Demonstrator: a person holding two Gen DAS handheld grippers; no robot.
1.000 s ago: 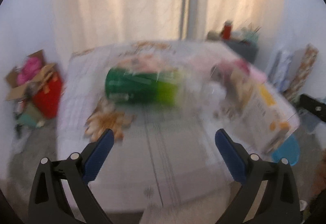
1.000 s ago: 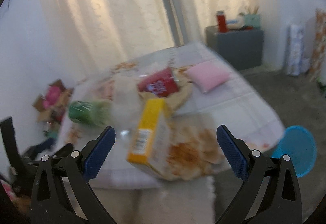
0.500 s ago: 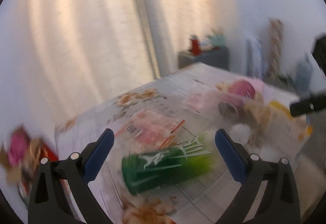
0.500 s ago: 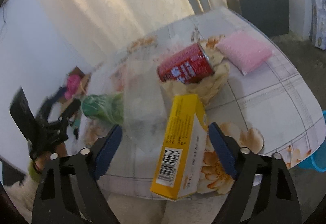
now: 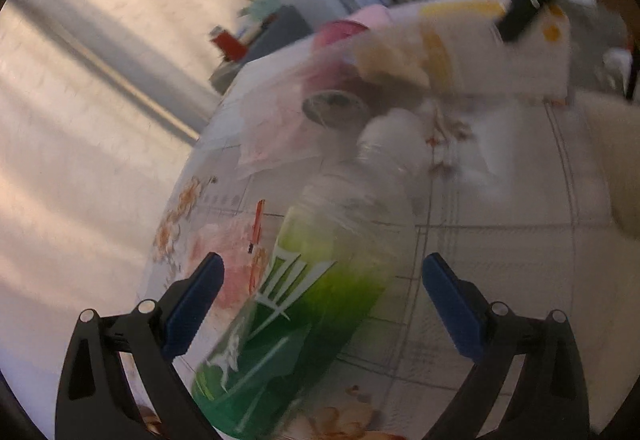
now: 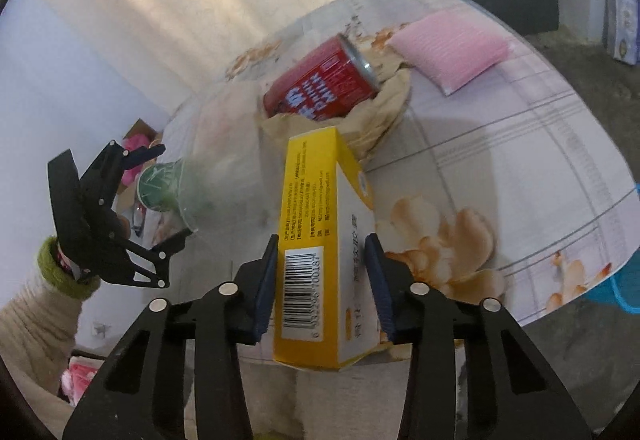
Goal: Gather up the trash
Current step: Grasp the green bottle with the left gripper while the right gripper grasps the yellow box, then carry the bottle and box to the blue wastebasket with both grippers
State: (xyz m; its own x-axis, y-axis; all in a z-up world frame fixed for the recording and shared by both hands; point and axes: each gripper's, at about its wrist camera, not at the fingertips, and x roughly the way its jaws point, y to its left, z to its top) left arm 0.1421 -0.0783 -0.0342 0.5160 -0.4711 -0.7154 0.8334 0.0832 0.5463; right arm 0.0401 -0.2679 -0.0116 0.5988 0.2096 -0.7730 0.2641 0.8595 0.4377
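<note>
A table [image 6: 520, 143] covered with a pale grid-lined cloth printed with orange flowers carries the litter. On it lie a green-labelled plastic bottle [image 5: 304, 304] on its side, a clear plastic wrapper [image 5: 276, 143], crumpled brown paper [image 6: 380, 119] with a red can [image 6: 320, 83] resting on it, a pink sponge [image 6: 448, 51] beside the can, and a yellow box [image 6: 320, 240] near the front edge.

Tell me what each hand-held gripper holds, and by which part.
Right hand-held gripper pinches the yellow box at its barcode end. Left hand-held gripper is open astride the green bottle, gripping nothing.
</note>
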